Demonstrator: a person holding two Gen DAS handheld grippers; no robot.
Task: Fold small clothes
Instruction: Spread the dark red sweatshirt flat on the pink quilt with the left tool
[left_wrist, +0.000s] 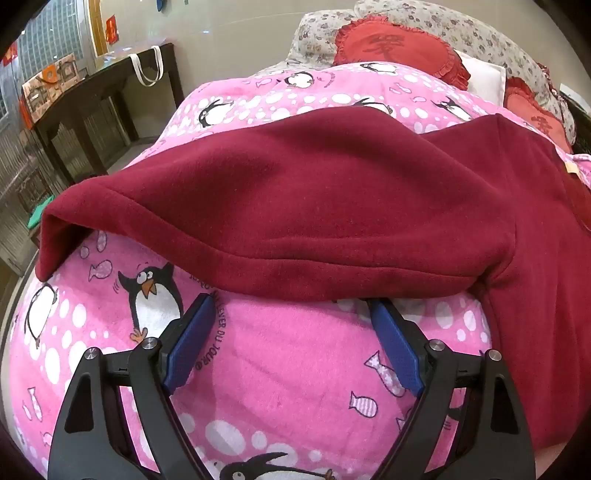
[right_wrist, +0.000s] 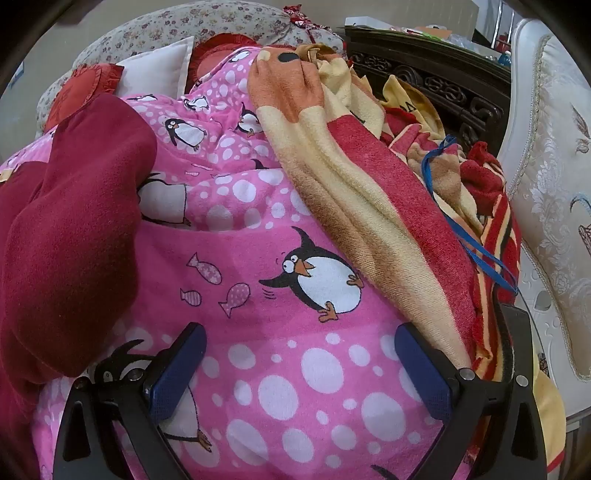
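Both blue-padded grippers, left gripper (left_wrist: 291, 306) and right gripper (right_wrist: 299, 332), gape wide and empty over the pink penguin blanket (left_wrist: 280, 369). Dark red garment (left_wrist: 314, 206) lies spread at twelve o'clock of the left gripper, nearly touching its fingertips; at the right's ten o'clock. Striped towel (right_wrist: 369, 206) lies at the right's two o'clock.

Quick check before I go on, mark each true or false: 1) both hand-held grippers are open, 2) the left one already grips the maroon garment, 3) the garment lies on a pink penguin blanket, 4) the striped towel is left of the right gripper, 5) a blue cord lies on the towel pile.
1) True: the left hand-held gripper and right hand-held gripper both stand wide open.
2) False: nothing is between its jaws; the maroon garment lies just beyond its fingertips.
3) True: it rests on the penguin blanket.
4) False: the striped towel runs to its right.
5) True: the blue cord crosses the pile.
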